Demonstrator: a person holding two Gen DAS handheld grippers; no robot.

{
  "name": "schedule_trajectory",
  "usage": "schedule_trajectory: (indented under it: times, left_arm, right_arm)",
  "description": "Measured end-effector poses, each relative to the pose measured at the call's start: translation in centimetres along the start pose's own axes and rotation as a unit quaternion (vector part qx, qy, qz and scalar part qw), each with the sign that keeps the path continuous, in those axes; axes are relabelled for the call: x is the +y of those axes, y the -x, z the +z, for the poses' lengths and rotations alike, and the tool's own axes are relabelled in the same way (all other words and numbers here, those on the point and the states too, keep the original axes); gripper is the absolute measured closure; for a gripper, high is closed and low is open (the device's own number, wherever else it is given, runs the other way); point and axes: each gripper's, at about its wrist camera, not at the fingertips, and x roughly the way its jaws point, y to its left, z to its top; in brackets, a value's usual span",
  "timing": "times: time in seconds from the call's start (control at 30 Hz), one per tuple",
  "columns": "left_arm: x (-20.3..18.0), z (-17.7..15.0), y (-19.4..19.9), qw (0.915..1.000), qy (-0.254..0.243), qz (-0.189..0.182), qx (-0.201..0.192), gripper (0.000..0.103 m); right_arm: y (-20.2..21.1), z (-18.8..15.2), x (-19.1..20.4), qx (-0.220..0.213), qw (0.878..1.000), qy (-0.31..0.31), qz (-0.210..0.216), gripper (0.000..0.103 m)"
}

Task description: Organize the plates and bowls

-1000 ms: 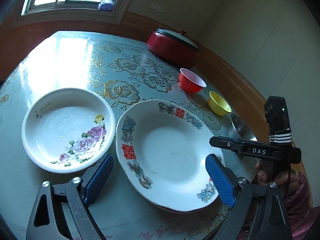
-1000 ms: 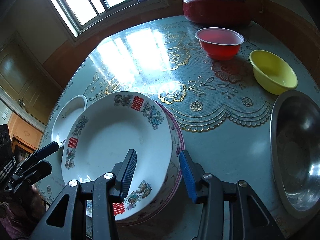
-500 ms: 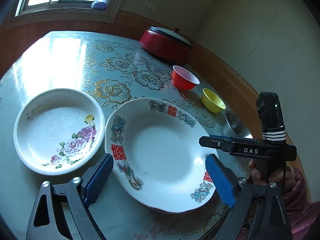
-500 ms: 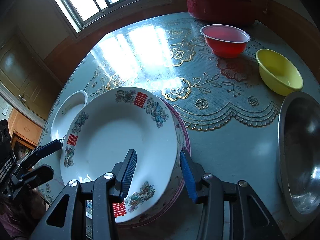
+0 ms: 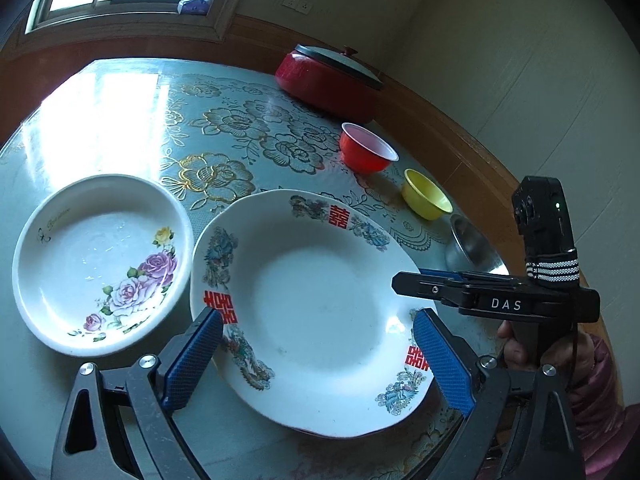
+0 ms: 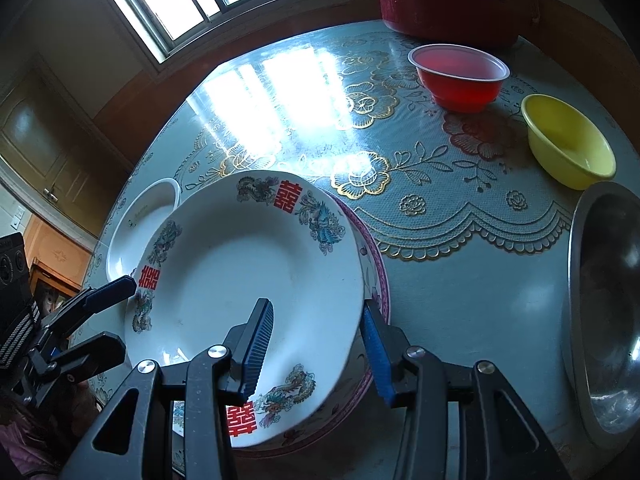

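A white plate with red double-happiness marks [image 6: 240, 272] lies offset on a pink-rimmed plate [image 6: 378, 276]. My right gripper [image 6: 316, 308] is shut on the white plate's right wall, with one finger inside the well and the other outside against the rim edge. In the left wrist view this plate [image 5: 316, 304] sits between the wide-open fingers of my left gripper [image 5: 318, 316], which touch nothing. The right gripper [image 5: 400, 282] reaches in over the plate's right rim. A rose-patterned plate [image 5: 100, 264] rests on the table just left of it.
A red bowl [image 6: 460, 76], a yellow bowl [image 6: 568, 140] and a steel bowl [image 6: 604, 304] stand to the right. A lidded red pot [image 6: 448, 4] sits at the far edge. A person's hand [image 5: 516, 344] holds the right gripper's handle. The wall runs close behind the table.
My left gripper has drifted slightly to the right, so the white plate sits more squarely between its open fingers. The right gripper and both stacked plates have kept still.
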Motion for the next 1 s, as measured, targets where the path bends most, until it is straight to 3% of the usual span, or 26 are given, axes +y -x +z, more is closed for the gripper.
schedule_trajectory:
  times: [0.17, 0.43, 0.57, 0.67, 0.83, 1.0]
  left_arm:
    - [1.2, 0.3, 0.5, 0.9993, 0.03, 0.019, -0.014, 0.006]
    - [1.1, 0.2, -0.1, 0.9995, 0.03, 0.013, -0.004, 0.006]
    - [0.1, 0.2, 0.1, 0.9998, 0.006, -0.017, -0.002, 0.006]
    - [-0.9, -0.1, -0.3, 0.9997, -0.02, -0.012, 0.007, 0.006]
    - [-0.5, -0.2, 0.5, 0.9997, -0.012, -0.02, 0.0, 0.006]
    - [1.3, -0.5, 1.4, 0.9997, 0.024, 0.003, -0.006, 0.006]
  right_arm:
    - [0.2, 0.1, -0.2, -0.006, 1.0, -0.003, 0.004, 0.057]
    - [0.0, 0.0, 0.0, -0.002, 1.0, 0.004, 0.008, 0.057]
    - [0.3, -0.1, -0.1, -0.001, 1.0, 0.006, 0.011, 0.057]
    - [0.3, -0.2, -0.1, 0.003, 1.0, 0.012, 0.012, 0.057]
    - [1.0, -0.2, -0.3, -0.005, 1.0, 0.007, 0.009, 0.057]
    - [1.6, 0.4, -0.2, -0.014, 1.0, 0.01, 0.003, 0.057]
